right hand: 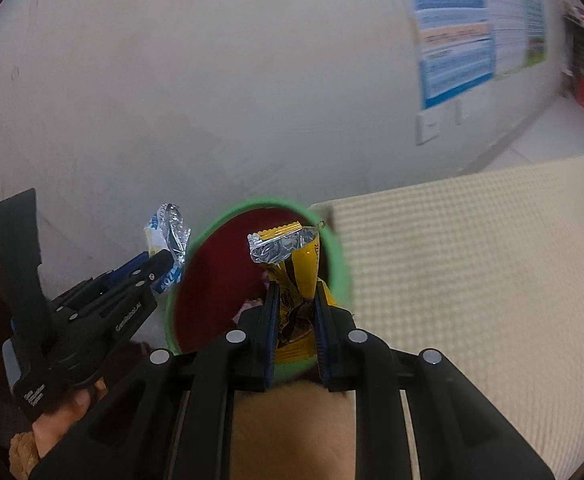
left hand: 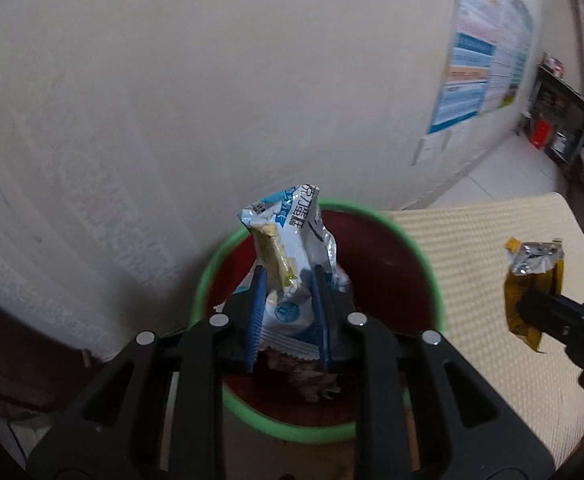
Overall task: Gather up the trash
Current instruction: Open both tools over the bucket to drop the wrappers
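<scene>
Above green-rimmed bin (left hand: 211, 276), blue-white wrapper (left hand: 292, 236) with Chinese print, yellow wrapper (right hand: 304, 264)

Left claw (left hand: 287, 292) clamps blue-white wrapper (left hand: 292, 236) over green-rimmed bin (left hand: 424, 256); right claw (left hand: 532, 300) grips yellow wrapper (left hand: 532, 272).

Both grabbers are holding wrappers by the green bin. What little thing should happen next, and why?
Probably open the left hand-held gripper and let the blue-and-white wrapper drop. In its own view the wrapper sits in front of the green-rimmed bin opening, which already holds crumpled trash. The right hand-held gripper with the yellow wrapper could follow.
</scene>
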